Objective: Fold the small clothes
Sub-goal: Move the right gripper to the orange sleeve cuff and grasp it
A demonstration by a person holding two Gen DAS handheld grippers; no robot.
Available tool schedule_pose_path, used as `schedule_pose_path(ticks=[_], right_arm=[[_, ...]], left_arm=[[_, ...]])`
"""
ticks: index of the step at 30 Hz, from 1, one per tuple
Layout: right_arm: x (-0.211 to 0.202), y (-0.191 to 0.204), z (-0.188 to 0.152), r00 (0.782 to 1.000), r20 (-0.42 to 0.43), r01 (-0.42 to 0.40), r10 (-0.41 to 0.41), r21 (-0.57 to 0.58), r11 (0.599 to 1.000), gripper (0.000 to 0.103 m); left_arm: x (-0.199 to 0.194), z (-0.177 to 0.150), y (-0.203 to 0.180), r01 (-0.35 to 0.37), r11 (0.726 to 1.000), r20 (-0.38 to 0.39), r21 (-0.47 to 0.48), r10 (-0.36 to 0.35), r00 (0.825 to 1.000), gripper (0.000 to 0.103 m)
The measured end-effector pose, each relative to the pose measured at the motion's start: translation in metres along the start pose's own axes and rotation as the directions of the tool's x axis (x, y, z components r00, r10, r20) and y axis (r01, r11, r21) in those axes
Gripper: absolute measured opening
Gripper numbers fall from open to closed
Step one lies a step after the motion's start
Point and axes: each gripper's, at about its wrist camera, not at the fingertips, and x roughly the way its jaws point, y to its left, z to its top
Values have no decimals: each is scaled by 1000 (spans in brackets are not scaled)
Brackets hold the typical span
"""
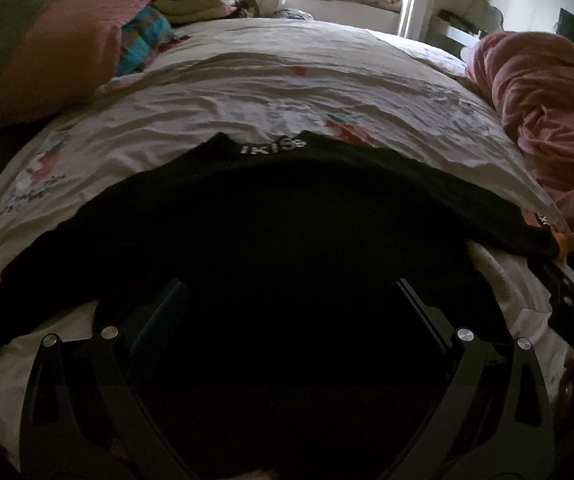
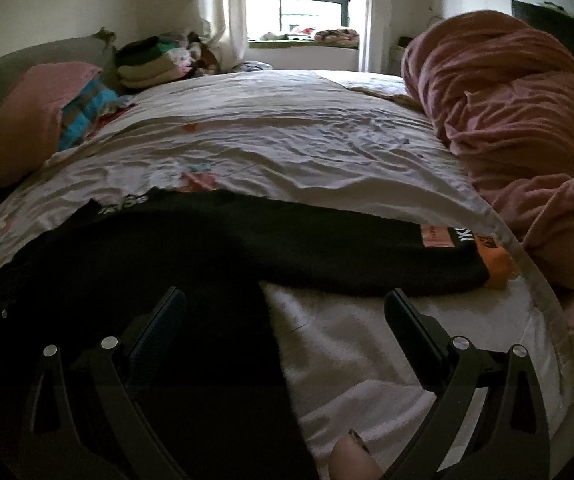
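Left gripper with fingers spread wide, hovering low over black cloth, holding nothing. Right gripper likewise wide open and empty, left finger above the dark fabric, right finger above bare sheet. A fingertip showing at the bottom edge of the right view.

Black garment lying spread flat along the near edge of the bed, long sleeves stretched out toward both side edges. Dark knit-looking cloth throughout, body running down toward the near edge between the left gripper's fingers. Neckline pointing toward the far edge, white lettering across its band. Right sleeve cuff orange, with an orange patch and a black band of white letters just before it; cuff reaching almost to the right edge of the bed.

Beyond, wrinkled pale sheet with small printed figures. Pink blanket heaped along the right edge. Pink pillow at the left edge, a striped blue cloth beside it. Folded clothes stack at the far left corner. Window behind.
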Motion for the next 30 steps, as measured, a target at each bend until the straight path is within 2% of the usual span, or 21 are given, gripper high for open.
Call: schedule_pose_path(ticks=[5, 13, 19, 22, 26, 30], right_arm=[[17, -22, 9, 999, -13, 47, -46, 37, 998, 99], [56, -76, 14, 983, -99, 165, -153, 129, 978, 99], [72, -123, 12, 966, -150, 240, -210, 221, 945, 99], [78, -149, 8, 955, -186, 277, -231, 279, 919, 99], [87, -178, -1, 950, -230, 286, -211, 366, 886, 99], [103, -205, -10, 959, -269, 217, -90, 490, 844, 99]], left_arm=[[17, 11, -6, 10, 1000, -24, 11, -9, 1000, 94], [47, 20, 8, -9, 1000, -79, -26, 7, 997, 94], [67, 25, 23, 5, 996, -106, -85, -14, 994, 94], [74, 30, 26, -2, 996, -109, -85, -7, 994, 94], [82, 44, 31, -64, 997, -78, -52, 60, 995, 94], [89, 56, 41, -104, 993, -73, -61, 99, 992, 94]])
